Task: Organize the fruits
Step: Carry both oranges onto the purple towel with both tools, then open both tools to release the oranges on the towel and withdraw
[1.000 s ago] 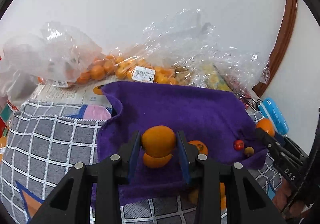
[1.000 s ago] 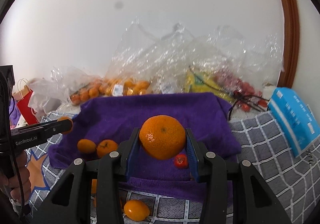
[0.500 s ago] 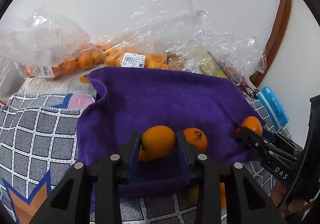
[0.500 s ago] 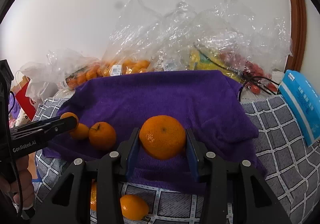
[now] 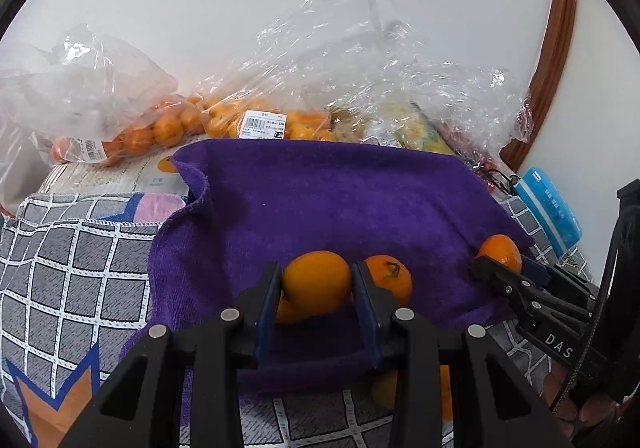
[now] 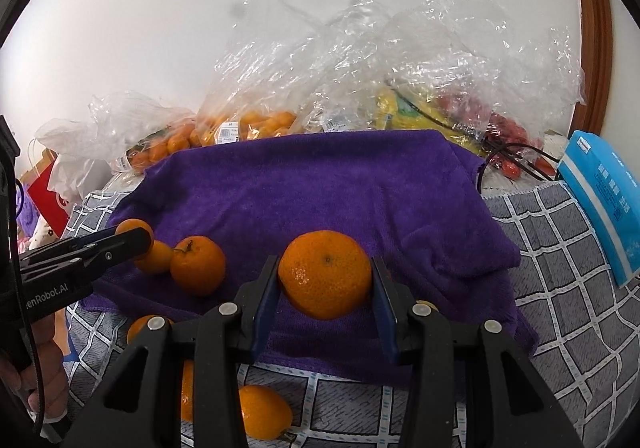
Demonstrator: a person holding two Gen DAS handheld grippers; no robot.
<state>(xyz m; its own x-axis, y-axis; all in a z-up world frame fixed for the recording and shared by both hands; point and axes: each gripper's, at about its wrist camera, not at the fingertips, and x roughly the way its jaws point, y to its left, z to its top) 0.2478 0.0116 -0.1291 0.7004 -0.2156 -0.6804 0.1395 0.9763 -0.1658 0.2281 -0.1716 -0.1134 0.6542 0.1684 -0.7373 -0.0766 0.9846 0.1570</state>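
Note:
A purple towel point(image 5: 340, 200) point(image 6: 320, 184) lies over the checked cloth. My left gripper point(image 5: 316, 272) is shut on a small smooth orange fruit point(image 5: 316, 284), low over the towel's front edge. Just right of it rests a stemmed mandarin point(image 5: 390, 278), and another small fruit point(image 5: 288, 312) peeks from under it. My right gripper point(image 6: 325, 268) is shut on a larger mandarin point(image 6: 326, 274) above the towel's front. In the right wrist view the left gripper point(image 6: 134, 238) reaches in from the left beside the stemmed mandarin point(image 6: 198, 264) and a small fruit point(image 6: 158, 258).
Clear plastic bags of oranges point(image 5: 168, 128), bananas point(image 6: 400, 108) and red fruit point(image 6: 508, 128) pile against the back wall. A blue pack point(image 6: 604, 204) lies right, with a black cable point(image 6: 516, 152) nearby. Loose oranges point(image 6: 260, 412) lie on the checked cloth point(image 5: 72, 272) in front.
Both grippers have sunk towards the towel, each still holding its fruit. The left one's fruit now sits level with the stemmed mandarin. The small red fruits have gone out of view.

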